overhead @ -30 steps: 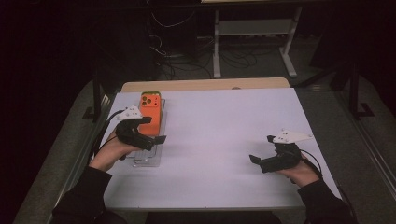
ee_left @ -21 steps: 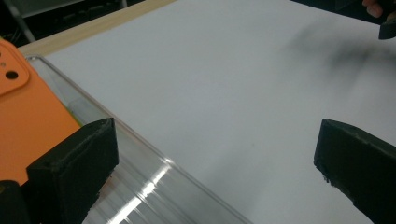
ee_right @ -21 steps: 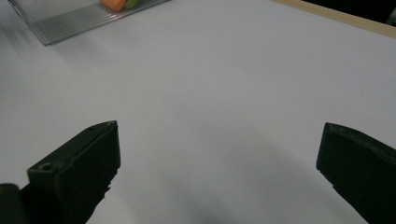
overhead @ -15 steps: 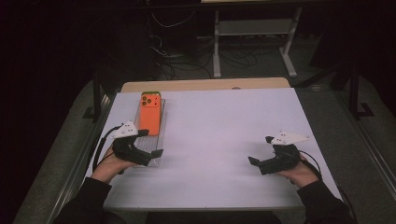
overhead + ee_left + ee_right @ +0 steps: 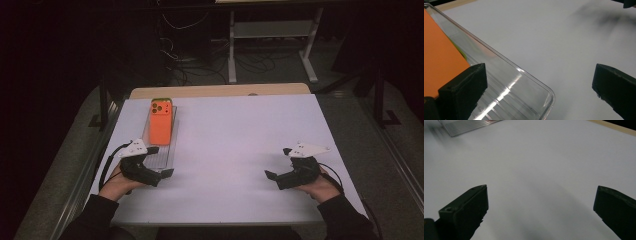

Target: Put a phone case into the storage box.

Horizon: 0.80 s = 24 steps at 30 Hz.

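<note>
The left gripper (image 5: pixel 159 176) sits low at the near end of the clear tray (image 5: pixel 161 159), jaws wide and holding nothing; in its own view one jaw hangs over the tray's near corner (image 5: pixel 541 95) and the other over bare table, which looks like a hand drawn clear after setting something down. The orange phone (image 5: pixel 161 121) lies flat, camera side up, on the tray's far half, lengthwise along it, likely parked there on purpose. The right gripper (image 5: pixel 278 176) rests well apart on the white table (image 5: pixel 240 140), jaws also wide and empty, seemingly idle. A second ago the left gripper was up beside the phone; it has since pulled back toward the person, while the right has barely stirred.
</note>
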Each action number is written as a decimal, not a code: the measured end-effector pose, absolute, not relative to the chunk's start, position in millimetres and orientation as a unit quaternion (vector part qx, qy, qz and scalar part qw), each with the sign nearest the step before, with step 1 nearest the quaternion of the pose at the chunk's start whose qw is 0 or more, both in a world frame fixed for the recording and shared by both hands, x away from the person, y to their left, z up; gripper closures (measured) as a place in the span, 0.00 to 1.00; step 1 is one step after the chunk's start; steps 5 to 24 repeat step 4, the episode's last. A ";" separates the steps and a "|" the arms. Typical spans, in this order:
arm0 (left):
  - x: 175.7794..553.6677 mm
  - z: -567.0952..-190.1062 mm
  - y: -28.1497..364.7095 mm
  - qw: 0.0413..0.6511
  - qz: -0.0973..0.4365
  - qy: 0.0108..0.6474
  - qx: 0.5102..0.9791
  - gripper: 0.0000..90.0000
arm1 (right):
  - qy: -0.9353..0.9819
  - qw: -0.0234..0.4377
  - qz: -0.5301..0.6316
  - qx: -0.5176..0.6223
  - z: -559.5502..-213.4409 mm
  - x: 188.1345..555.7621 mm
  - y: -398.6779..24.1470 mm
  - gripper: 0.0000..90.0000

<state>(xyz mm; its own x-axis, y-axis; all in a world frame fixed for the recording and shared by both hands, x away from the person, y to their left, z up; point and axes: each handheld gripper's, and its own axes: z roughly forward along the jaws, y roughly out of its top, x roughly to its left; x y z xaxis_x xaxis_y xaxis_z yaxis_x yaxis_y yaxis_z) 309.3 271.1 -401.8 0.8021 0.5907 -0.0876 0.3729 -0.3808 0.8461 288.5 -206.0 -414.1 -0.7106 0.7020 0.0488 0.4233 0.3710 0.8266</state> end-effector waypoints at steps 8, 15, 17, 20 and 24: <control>309.8 -402.0 271.8 0.476 0.115 0.294 0.821 0.00 | 0.815 0.157 0.441 0.343 -414.5 288.4 -205.5 0.00; 309.8 -402.0 271.8 0.476 0.115 0.294 0.821 0.00 | 0.815 0.157 0.441 0.343 -414.5 288.4 -205.5 0.00; 309.8 -402.0 271.8 0.476 0.115 0.294 0.821 0.00 | 0.815 0.157 0.441 0.343 -414.5 288.4 -205.5 0.00; 309.8 -402.0 271.8 0.476 0.115 0.294 0.821 0.00 | 0.815 0.157 0.441 0.343 -414.5 288.4 -205.5 0.00; 309.8 -402.0 271.8 0.476 0.115 0.294 0.821 0.00 | 0.815 0.157 0.441 0.343 -414.5 288.4 -205.5 0.00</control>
